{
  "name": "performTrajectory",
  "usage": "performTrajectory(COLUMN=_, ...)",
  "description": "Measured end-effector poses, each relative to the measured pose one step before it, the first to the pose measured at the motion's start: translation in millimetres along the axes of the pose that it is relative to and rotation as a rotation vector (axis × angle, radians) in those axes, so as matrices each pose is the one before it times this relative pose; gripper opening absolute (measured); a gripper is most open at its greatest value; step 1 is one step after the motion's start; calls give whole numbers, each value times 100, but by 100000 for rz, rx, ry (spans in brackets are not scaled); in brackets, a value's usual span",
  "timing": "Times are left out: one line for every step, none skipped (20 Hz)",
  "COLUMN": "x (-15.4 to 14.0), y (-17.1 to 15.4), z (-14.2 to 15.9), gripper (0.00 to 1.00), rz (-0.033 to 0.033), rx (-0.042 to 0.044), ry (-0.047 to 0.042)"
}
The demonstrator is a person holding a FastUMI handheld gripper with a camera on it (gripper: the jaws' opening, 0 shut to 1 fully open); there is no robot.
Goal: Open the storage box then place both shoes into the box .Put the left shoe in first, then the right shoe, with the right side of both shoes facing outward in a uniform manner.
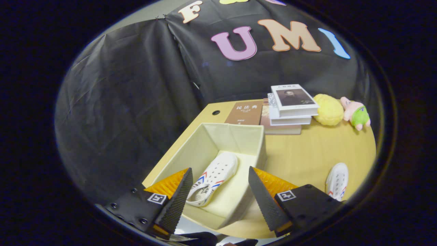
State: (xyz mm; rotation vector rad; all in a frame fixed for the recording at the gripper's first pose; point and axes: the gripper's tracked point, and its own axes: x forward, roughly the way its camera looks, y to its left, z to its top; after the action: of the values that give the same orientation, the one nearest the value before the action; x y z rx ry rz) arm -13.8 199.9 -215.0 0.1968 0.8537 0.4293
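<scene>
While my gripper hangs wide open over the storage box, gripping nothing, I see one white shoe lying inside it, between the fingers. Second shoe sits on the desk at three o'clock of the box. Books and plush toys lie at one o'clock.

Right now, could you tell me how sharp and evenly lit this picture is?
Gripper view: fisheye bends the table edge; the storage box and the shoe inside are sharp and evenly lit, no glare; the open gripper, jaws apart, is sharp too.
</scene>
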Motion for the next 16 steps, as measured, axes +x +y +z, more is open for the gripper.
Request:
performTrajectory(x=-705, y=-1398, z=239, gripper=100, rz=-2095, rx=-564, ry=-1323)
performTrajectory(x=-582, y=-1423, z=224, gripper=100, rz=-2481, rx=-370, ry=-840)
performTrajectory(x=-660, y=-1588, z=153, gripper=100, rz=-2586, rx=-230, ry=-951)
performTrajectory(x=-680, y=-923, z=35, gripper=100, rz=-1973, rx=-633, ry=-772)
performTrajectory(x=-708, y=-1394, z=52, gripper=100, rz=-2346, rx=-941, ry=-402)
performTrajectory(x=-484, y=-1480, z=100, gripper=100, rz=-2177, rx=-950, ry=-280)
performTrajectory(x=-393, y=-1384, z=56, gripper=100, rz=-1935, rx=-1008, ry=-334)
performTrajectory(x=-216, y=-1209, z=55, gripper=100, rz=-1592, rx=-336, ry=-238)
performTrajectory(x=-335, y=-1370, z=-144, gripper=100, rz=-1558, rx=156, ry=264)
performTrajectory(x=-175, y=-1214, z=-69, gripper=100, rz=-1211, rx=614, ry=170)
performTrajectory(x=-173, y=-1184, z=-128, gripper=100, rz=-1333, rx=576, ry=278)
performTrajectory(x=-155, y=-1164, z=-114, gripper=100, rz=-1296, rx=274, ry=202)
performTrajectory(x=-47, y=-1162, z=-213, gripper=100, rz=-1451, rx=-18, ry=431)
performTrajectory(x=21, y=-1216, z=-234, gripper=100, rz=-1521, rx=-175, ry=575)
performTrajectory(x=-23, y=-1212, z=-334, gripper=100, rz=-1630, rx=-296, ry=484)
performTrajectory(x=-2, y=-1212, z=-357, gripper=100, rz=-1851, rx=-458, ry=706)
